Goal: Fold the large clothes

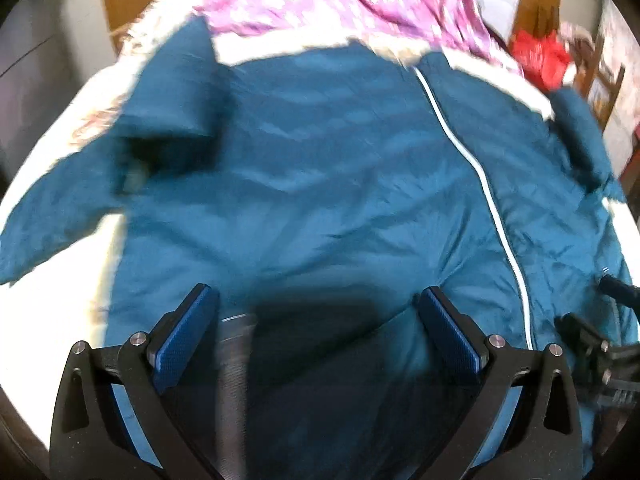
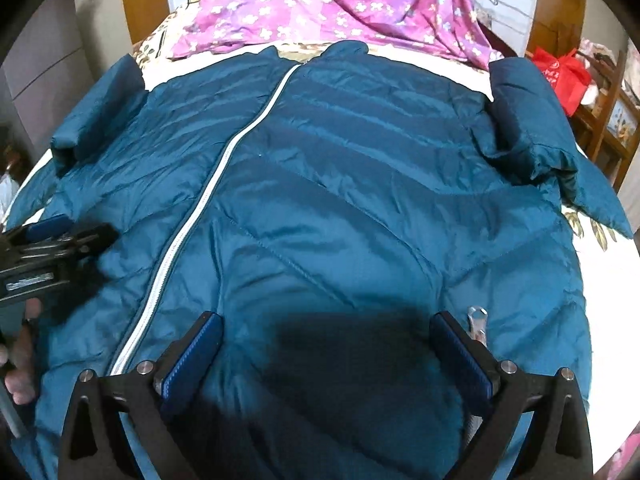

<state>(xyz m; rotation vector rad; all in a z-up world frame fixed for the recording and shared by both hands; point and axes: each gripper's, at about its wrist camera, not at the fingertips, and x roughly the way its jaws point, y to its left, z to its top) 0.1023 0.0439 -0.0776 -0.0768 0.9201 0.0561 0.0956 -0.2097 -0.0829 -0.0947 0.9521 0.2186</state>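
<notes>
A large teal puffer jacket [image 2: 340,184] with a white zipper [image 2: 192,216] lies front up, spread over the bed; it also shows in the left wrist view [image 1: 320,184]. Both sleeves are folded back on themselves near the shoulders, one at the left [image 1: 168,116] and one at the right [image 2: 524,120]. My left gripper [image 1: 320,304] is open and empty just above the jacket's lower hem, left of the zipper. My right gripper [image 2: 328,332] is open and empty above the hem, right of the zipper. The left gripper also shows at the left edge of the right wrist view [image 2: 52,240].
A purple flowered sheet [image 2: 328,4] lies bunched at the head of the bed. The floral bedsheet [image 2: 600,264] shows around the jacket. A red bag [image 2: 564,76] sits on wooden furniture at the right. A metal zipper pull [image 2: 478,322] lies by my right finger.
</notes>
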